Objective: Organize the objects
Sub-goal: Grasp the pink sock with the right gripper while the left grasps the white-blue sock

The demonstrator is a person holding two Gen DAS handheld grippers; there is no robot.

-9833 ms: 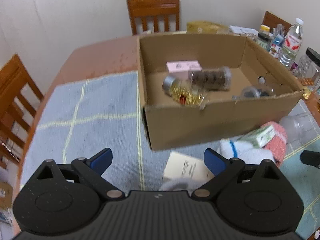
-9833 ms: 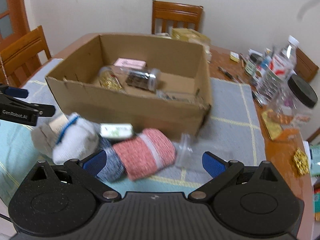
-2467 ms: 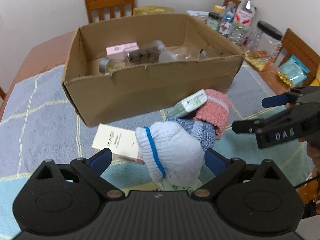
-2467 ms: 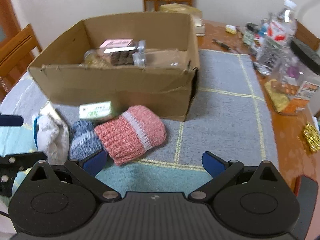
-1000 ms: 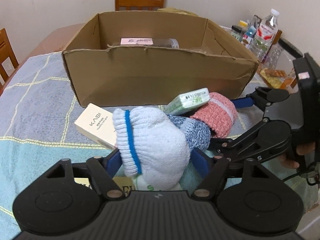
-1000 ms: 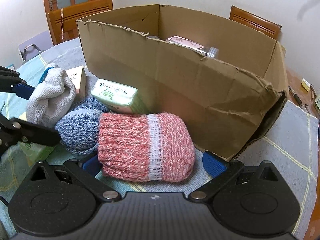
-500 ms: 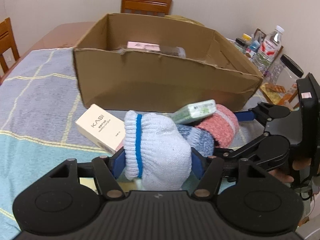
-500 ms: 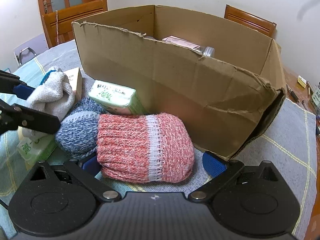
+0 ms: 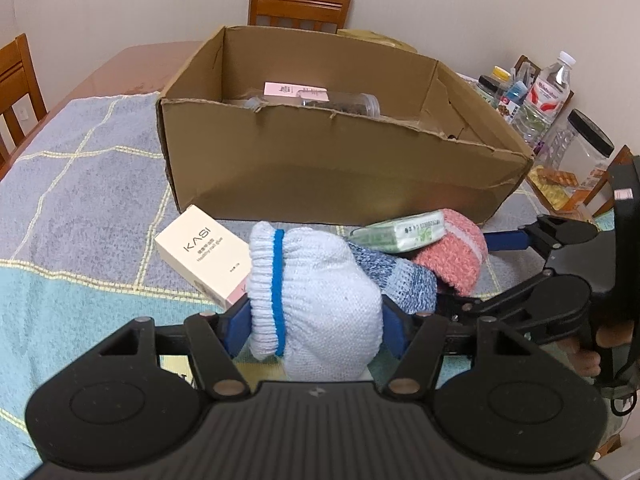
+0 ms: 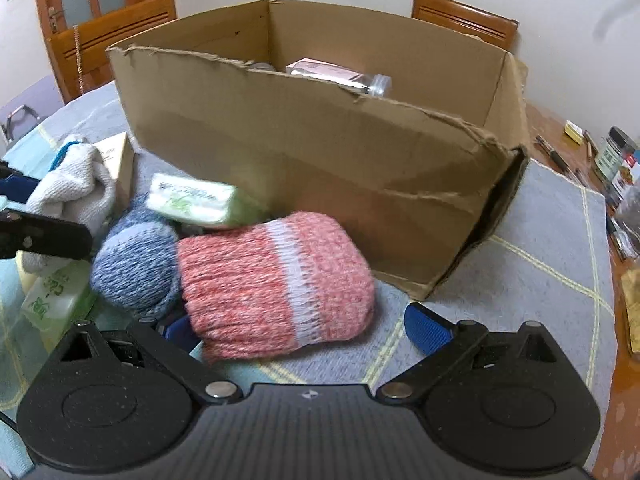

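My left gripper (image 9: 314,330) is shut on a white rolled sock with a blue stripe (image 9: 316,304), held just above the cloth. That sock also shows at the left of the right wrist view (image 10: 72,188). My right gripper (image 10: 298,330) is open, its jaws on either side of a pink rolled sock (image 10: 276,284) that lies on the cloth. A blue rolled sock (image 10: 134,264) lies next to the pink one, and a green tissue pack (image 10: 192,200) rests on both. The open cardboard box (image 9: 340,168) stands behind them and holds a pink carton (image 9: 296,92) and clear jars.
A cream KASI carton (image 9: 204,252) lies left of the white sock. Another green tissue pack (image 10: 54,296) lies on the cloth at the left. Bottles and jars (image 9: 552,96) crowd the table's right side. Wooden chairs (image 9: 300,4) stand around the table.
My left gripper has closed on the white sock and lifted it slightly. My right gripper has moved in around the pink sock and stays open.
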